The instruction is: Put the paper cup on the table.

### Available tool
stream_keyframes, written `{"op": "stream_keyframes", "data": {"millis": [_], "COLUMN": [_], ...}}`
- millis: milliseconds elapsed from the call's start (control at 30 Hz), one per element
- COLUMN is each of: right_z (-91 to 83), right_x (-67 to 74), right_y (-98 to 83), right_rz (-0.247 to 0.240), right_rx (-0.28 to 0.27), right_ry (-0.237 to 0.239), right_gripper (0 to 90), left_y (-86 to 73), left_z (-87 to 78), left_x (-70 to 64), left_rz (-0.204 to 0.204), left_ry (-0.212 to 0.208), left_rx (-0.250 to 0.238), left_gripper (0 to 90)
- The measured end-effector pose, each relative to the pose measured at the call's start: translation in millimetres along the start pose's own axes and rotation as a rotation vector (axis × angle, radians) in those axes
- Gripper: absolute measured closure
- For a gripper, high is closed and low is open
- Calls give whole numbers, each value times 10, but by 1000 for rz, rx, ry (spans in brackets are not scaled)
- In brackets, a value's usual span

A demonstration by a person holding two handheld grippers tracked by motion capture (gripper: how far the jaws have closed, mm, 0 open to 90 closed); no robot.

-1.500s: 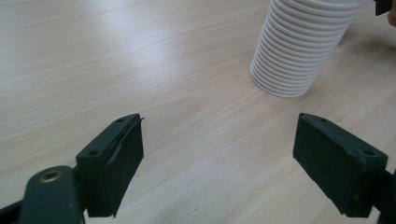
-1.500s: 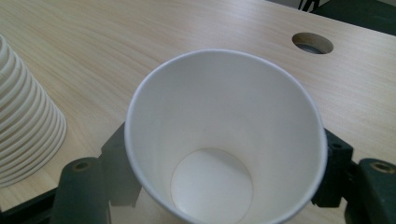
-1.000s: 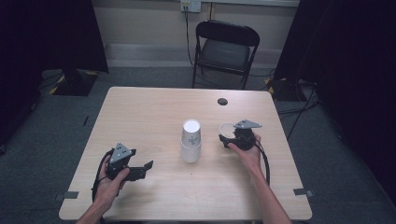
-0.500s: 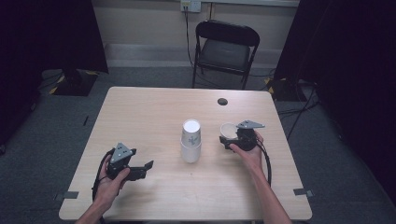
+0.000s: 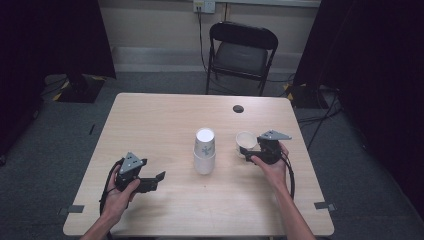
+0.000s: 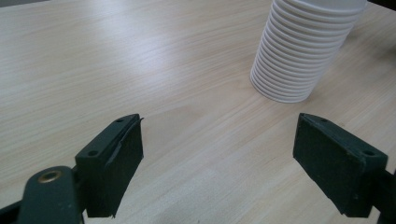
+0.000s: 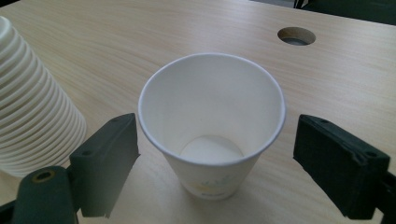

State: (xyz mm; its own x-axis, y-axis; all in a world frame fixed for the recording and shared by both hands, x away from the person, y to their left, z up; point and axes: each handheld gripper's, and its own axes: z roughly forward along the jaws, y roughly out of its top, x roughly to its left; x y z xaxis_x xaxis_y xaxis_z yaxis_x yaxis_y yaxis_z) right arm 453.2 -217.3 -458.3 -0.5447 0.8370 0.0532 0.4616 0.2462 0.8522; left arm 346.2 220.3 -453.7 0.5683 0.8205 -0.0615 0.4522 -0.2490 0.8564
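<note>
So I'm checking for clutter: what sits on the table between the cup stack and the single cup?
Nothing: bare table separates the cup stack from the single cup, as the right gripper view and the high view show.

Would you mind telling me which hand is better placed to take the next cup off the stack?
Probably the left: the left gripper is open and empty, facing the stack of cups. The right gripper has just been opening, and the single cup stands upright between its jaws.

No readable text anywhere. Single paper cup near right gripper has a small yellow-green print low on its wall, too blurred to read. Cup stack at table centre shows bluish marks, illegible.
</note>
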Motion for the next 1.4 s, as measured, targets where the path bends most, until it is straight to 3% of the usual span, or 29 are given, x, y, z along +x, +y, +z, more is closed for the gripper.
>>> {"op": "stream_keyframes", "data": {"millis": [500, 600, 767, 1200, 1400], "right_z": [-483, -582, -739, -1139, -1233], "right_x": [84, 101, 150, 296, 368], "right_y": [-46, -92, -195, -551, -745], "right_rz": [8, 12, 19, 38, 46], "right_rx": [-29, -29, -18, -11, 43], "right_ry": [-24, -27, -29, -73, -63], "right_gripper": [150, 151, 154, 148, 150], "left_y": [-25, -32, -31, -40, -41], "left_z": [-26, -33, -35, -59, -66], "left_x": [81, 114, 129, 73, 87], "left_rz": [-26, -64, -58, -5, 2], "left_ry": [22, 6, 24, 17, 27], "left_rx": [-8, -11, -16, -9, -5], "left_gripper": [159, 158, 159, 157, 158]}}
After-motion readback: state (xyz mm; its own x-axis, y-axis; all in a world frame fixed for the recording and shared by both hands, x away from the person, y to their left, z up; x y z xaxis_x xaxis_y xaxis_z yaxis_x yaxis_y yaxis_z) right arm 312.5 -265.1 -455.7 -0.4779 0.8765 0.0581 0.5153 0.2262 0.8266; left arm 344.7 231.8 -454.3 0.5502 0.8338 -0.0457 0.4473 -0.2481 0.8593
